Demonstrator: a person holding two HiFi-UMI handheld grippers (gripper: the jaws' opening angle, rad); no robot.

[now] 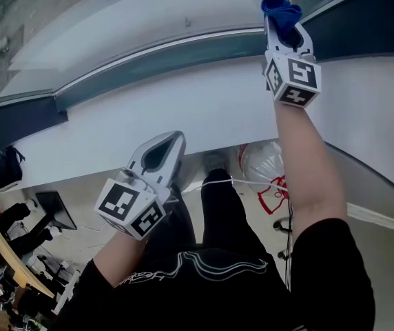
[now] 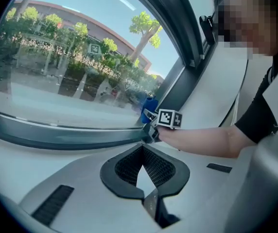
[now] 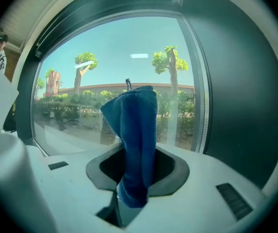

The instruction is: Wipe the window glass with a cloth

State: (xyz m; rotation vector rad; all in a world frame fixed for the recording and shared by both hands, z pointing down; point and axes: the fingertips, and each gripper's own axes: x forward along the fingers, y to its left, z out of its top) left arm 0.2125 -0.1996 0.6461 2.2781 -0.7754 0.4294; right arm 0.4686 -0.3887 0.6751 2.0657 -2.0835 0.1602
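Overhead, in the head view, the right gripper (image 1: 284,29) sits at about 1 o'clock, its arm stretched out across the white sill (image 1: 183,109) and the dark window frame (image 1: 149,61), with a blue cloth (image 1: 282,9) bunched at its tip over the window glass (image 1: 114,12); whether the cloth presses on the pane cannot be told from here. The left gripper (image 1: 173,140) hangs near the centre, well apart from the right one, over the sill's near edge, with the person's black trousers (image 1: 224,212) below at 6 o'clock. Next, the left gripper view shows the left gripper (image 2: 142,149) with its ribbed black pads meeting at their tips and nothing between them. Beyond them, toward 12 o'clock, the right gripper (image 2: 151,125) with its marker cube holds the cloth (image 2: 150,106) up at the lower right corner of the window glass (image 2: 71,57), just above the window frame (image 2: 56,135); trees (image 2: 146,23) stand outside. Lastly, the right gripper view shows the right gripper (image 3: 139,152) with its jaws closed tight on the cloth (image 3: 135,115), which stands up in a folded column toward 12 o'clock in front of the window glass (image 3: 105,57), the window frame (image 3: 236,96) at 3 o'clock
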